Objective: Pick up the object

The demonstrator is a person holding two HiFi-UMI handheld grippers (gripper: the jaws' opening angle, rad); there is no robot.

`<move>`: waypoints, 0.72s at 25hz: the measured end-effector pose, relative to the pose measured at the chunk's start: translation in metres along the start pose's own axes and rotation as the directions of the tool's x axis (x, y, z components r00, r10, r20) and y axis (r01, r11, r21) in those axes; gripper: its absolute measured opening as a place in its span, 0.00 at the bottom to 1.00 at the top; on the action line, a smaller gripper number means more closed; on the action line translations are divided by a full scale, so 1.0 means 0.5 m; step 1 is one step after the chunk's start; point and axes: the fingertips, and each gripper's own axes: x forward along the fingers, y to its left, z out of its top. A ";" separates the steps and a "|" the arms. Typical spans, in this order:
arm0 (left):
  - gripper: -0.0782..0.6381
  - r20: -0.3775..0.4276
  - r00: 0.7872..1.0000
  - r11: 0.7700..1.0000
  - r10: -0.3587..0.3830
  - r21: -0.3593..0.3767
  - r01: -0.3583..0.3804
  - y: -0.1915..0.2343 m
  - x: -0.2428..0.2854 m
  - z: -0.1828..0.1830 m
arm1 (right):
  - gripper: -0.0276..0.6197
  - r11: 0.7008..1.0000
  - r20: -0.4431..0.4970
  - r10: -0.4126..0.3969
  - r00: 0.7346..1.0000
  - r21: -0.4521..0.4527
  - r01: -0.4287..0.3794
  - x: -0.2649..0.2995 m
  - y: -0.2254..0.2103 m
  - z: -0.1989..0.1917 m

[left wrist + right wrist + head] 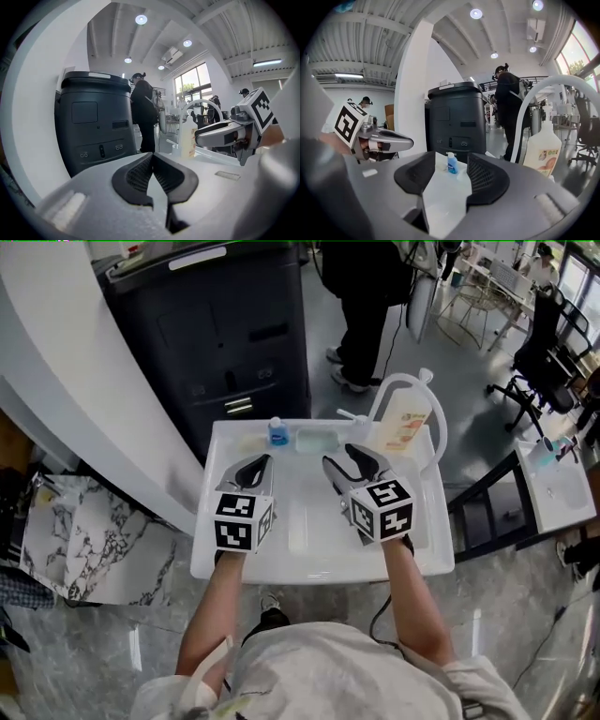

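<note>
Over the left half of the white tray point(208, 521), left gripper point(256, 465): jaws together, tips touching, nothing between. Ahead of it and slightly to the right, well apart: small blue bottle point(277, 432), upright at the tray's far edge, touched by neither tool. Further right, right gripper point(352, 463): jaws standing wide apart, nothing between the pads. In the right gripper view, bottle framed in the gap, yet well beyond the tips.

Left forearm point(211, 606) and right forearm point(412, 596): bare, stretched forward side by side from the body. Both tools roughly parallel, near level, noses tipped slightly down toward the far rim, marker cubes facing up and back.

On the tray, along the far edge from left to right: the blue bottle; just beside it a pale shallow dish point(319, 440), contents not discernible; then a large pump bottle point(405, 423) with an orange label at the far right corner, ringed by a curved white tube point(389, 385). Rest of the tray bare.

Beyond the tray: dark bin point(225, 334) at left, standing person point(361, 296) to its right.
</note>
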 end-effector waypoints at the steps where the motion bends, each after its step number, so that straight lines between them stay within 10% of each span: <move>1: 0.12 0.001 1.000 1.000 -0.014 0.004 0.014 0.012 0.007 0.003 | 0.37 1.000 -0.002 -0.013 1.000 0.002 0.013 0.011 0.000 0.003; 18: 0.12 0.009 0.983 0.983 -0.181 0.021 0.181 0.122 0.063 0.012 | 0.38 0.987 -0.050 -0.162 0.986 -0.002 0.162 0.098 0.021 0.020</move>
